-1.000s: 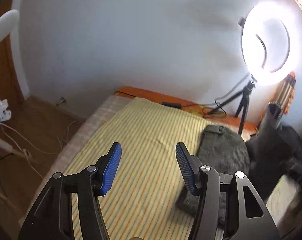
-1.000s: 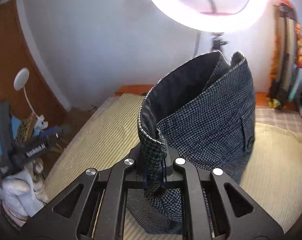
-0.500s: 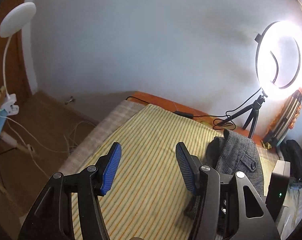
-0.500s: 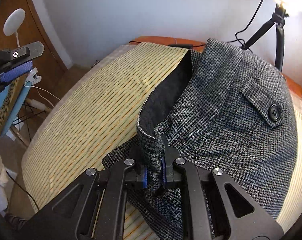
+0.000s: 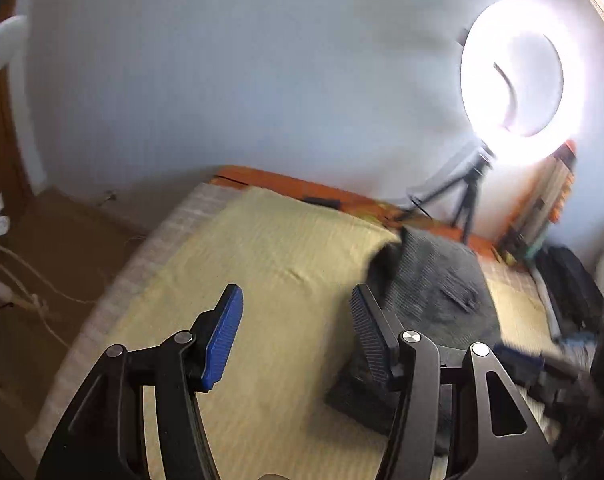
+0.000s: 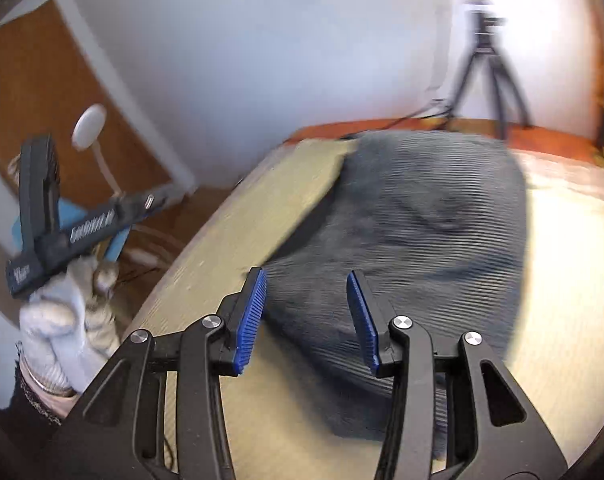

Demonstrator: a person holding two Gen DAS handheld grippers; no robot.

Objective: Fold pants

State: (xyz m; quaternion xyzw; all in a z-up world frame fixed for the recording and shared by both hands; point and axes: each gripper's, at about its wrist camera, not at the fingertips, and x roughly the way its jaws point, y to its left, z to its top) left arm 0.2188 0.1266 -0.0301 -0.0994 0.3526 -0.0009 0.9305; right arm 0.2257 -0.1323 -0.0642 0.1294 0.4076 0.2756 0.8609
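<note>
While both views are motion-blurred, the grey pants [image 6: 422, 232] lie in a folded bundle on the yellow striped cover [image 5: 270, 280], toward its far right side. Right gripper [image 6: 306, 316] hangs over the near edge of the bundle, jaws apart, nothing between them. Left gripper [image 5: 294, 336] is off to the left over bare cover, jaws apart too, empty. Judgement: fold looks mostly done; to finish well, press the bundle flat and square the near edge, no dragging. Room: white wall, lit ring light [image 5: 522, 80] on a tripod [image 6: 486, 64] behind the bed, wooden door [image 6: 42, 120] left.
</note>
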